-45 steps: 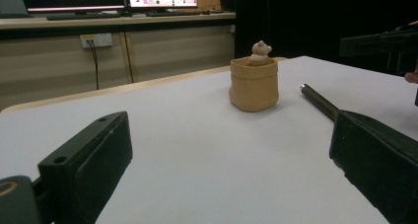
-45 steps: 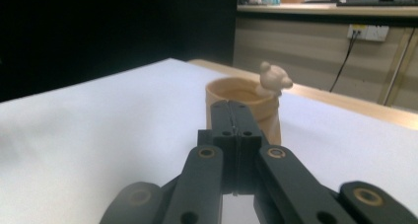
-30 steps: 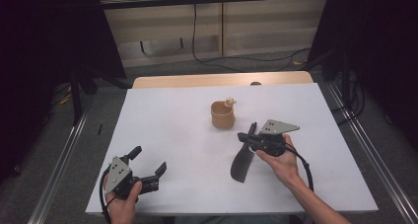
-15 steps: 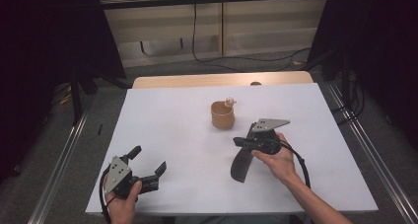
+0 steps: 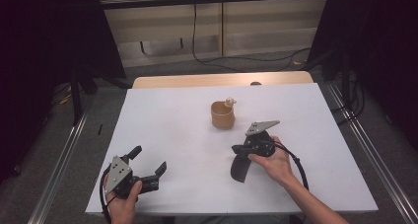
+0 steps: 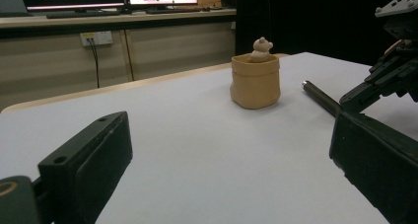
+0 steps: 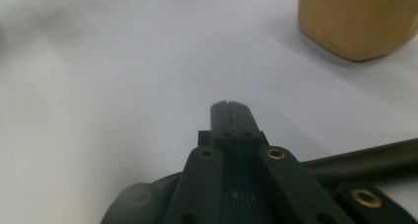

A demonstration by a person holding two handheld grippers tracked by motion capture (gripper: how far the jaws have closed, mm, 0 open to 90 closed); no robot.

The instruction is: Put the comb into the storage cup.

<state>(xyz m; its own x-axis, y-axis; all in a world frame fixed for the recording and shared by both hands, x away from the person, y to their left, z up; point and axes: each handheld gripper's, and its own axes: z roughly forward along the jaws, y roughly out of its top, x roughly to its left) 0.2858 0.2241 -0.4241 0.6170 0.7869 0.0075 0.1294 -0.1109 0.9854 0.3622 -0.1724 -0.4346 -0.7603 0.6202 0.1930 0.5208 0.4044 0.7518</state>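
A tan cup (image 5: 223, 116) with a small bear figure (image 5: 228, 102) on its rim stands mid-table; it also shows in the left gripper view as the cup (image 6: 255, 82). A black utensil (image 5: 240, 168) with a broad head lies right of centre, and its rod handle (image 6: 320, 96) rests on the table. My right gripper (image 5: 235, 148) hovers over the utensil, pointing left. Its jaws are shut together with nothing between them (image 7: 230, 106), and the handle (image 7: 365, 160) passes under the gripper's body. My left gripper (image 5: 148, 161) rests near the front left, open and empty (image 6: 231, 184).
The white table (image 5: 162, 115) has a wooden strip along its far edge. Metal rails run down both sides on the floor. A cable loops from the right gripper past the person's wrist. Monitors and a wall socket sit far behind the table.
The right hand has brought its gripper a little left and toward the front edge, lower over the utensil. The left gripper has stayed put.
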